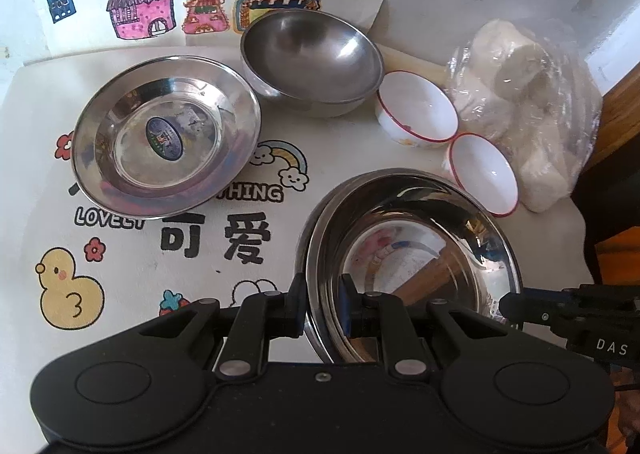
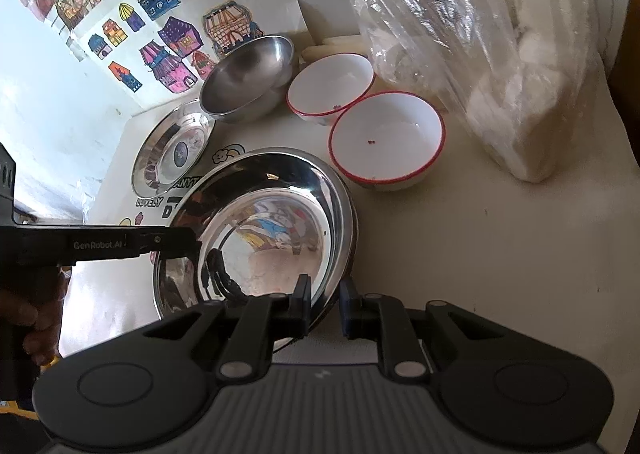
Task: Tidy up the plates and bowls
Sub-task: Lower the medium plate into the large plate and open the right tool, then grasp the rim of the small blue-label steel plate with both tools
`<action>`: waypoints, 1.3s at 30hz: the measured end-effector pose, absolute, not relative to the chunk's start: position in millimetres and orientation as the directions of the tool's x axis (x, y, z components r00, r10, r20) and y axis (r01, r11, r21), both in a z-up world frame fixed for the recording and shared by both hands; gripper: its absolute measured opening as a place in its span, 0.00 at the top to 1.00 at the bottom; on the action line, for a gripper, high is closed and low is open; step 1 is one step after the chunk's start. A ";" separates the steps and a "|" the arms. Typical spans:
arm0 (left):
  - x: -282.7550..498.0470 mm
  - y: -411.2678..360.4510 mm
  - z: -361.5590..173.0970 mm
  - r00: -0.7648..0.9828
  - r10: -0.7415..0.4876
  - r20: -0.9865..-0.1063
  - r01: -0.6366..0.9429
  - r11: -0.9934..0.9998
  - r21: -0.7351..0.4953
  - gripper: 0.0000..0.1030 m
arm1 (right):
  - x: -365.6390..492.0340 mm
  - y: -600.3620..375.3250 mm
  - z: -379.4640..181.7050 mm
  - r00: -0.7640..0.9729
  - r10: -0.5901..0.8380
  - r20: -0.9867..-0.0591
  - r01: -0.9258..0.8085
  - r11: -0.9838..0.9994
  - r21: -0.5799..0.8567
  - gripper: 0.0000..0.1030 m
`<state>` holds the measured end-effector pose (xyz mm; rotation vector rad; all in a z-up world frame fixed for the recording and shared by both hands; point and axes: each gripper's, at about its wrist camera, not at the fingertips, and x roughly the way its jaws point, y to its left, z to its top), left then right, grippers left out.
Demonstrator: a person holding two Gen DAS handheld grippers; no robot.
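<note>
Now the steel plate (image 1: 412, 254) sits low and right of centre in the left wrist view, held by both grippers at once: the left gripper (image 1: 323, 308) has its jaws nearly closed over the near-left rim, and the right gripper (image 2: 324, 308) pinches the opposite rim in the same way, one pad inside the lip and one outside. A second rim seems to show just under it, so it may be two plates nested; that is hard to settle. Whether it rests on the worktop (image 2: 500, 254) or hangs just above it I cannot tell. Judging by its look, it is thin polished metal: stiff, light, not fragile, but slick, so a pinch on the flat rim at two opposite points looks the safest hold, kept level so it does not swing or slide out. Beyond it, toward the upper left, lies another plate (image 1: 164, 134) with a sticker in its well, then a steel bowl (image 1: 312, 62) at top centre. Two white bowls (image 2: 386, 138) with red rims stand touching, to the right, beside a plastic bag (image 2: 480, 66) of pale lumps.
</note>
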<state>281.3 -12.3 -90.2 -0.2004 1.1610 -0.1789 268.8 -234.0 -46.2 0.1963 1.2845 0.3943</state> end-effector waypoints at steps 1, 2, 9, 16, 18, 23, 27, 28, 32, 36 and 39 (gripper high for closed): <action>281.9 -12.5 -90.7 0.387 -0.237 -0.891 0.034 0.969 -0.243 0.83 | 271.2 -232.7 -47.3 0.223 0.390 -0.893 -0.181 0.917 0.355 0.84; 282.4 -12.6 -90.5 0.390 -0.233 -0.891 0.032 0.970 -0.240 0.83 | 273.2 -231.2 -48.2 0.220 0.387 -0.895 -0.186 0.918 0.351 0.84; 285.0 -16.3 -90.7 0.394 -0.204 -0.896 0.045 0.978 -0.203 0.83 | 275.9 -225.2 -52.0 0.205 0.366 -0.908 -0.205 0.923 0.326 0.83; 286.3 -21.6 -90.8 0.394 -0.187 -0.900 0.068 0.982 -0.174 0.81 | 274.3 -220.1 -50.1 0.212 0.340 -0.916 -0.213 0.931 0.296 0.80; 286.6 -21.9 -91.2 0.391 -0.182 -0.903 0.067 0.983 -0.169 0.80 | 273.0 -217.1 -50.9 0.209 0.324 -0.923 -0.215 0.936 0.280 0.76; 285.0 -18.0 -92.2 0.383 -0.180 -0.906 0.056 0.984 -0.171 0.75 | 269.8 -214.7 -51.2 0.211 0.317 -0.925 -0.207 0.939 0.274 0.68; 282.5 -10.7 -88.5 0.395 -0.185 -0.900 0.036 0.982 -0.186 0.52 | 268.3 -213.5 -49.7 0.221 0.306 -0.926 -0.193 0.945 0.266 0.54; 281.6 -8.2 -86.6 0.403 -0.187 -0.896 0.030 0.981 -0.191 0.39 | 267.4 -213.6 -49.1 0.226 0.302 -0.926 -0.185 0.947 0.264 0.51; 278.3 4.5 -79.2 0.436 -0.174 -0.883 0.000 0.981 -0.193 0.12 | 262.9 -214.5 -44.9 0.249 0.294 -0.923 -0.147 0.953 0.264 0.33; 276.4 24.4 -75.4 0.449 -0.142 -0.882 -0.045 0.982 -0.181 0.03 | 258.6 -211.6 -38.5 0.280 0.285 -0.916 -0.118 0.958 0.262 0.09; 274.9 44.3 -74.8 0.454 -0.131 -0.881 -0.075 0.980 -0.185 0.01 | 255.3 -205.3 -33.7 0.312 0.273 -0.910 -0.108 0.962 0.252 0.01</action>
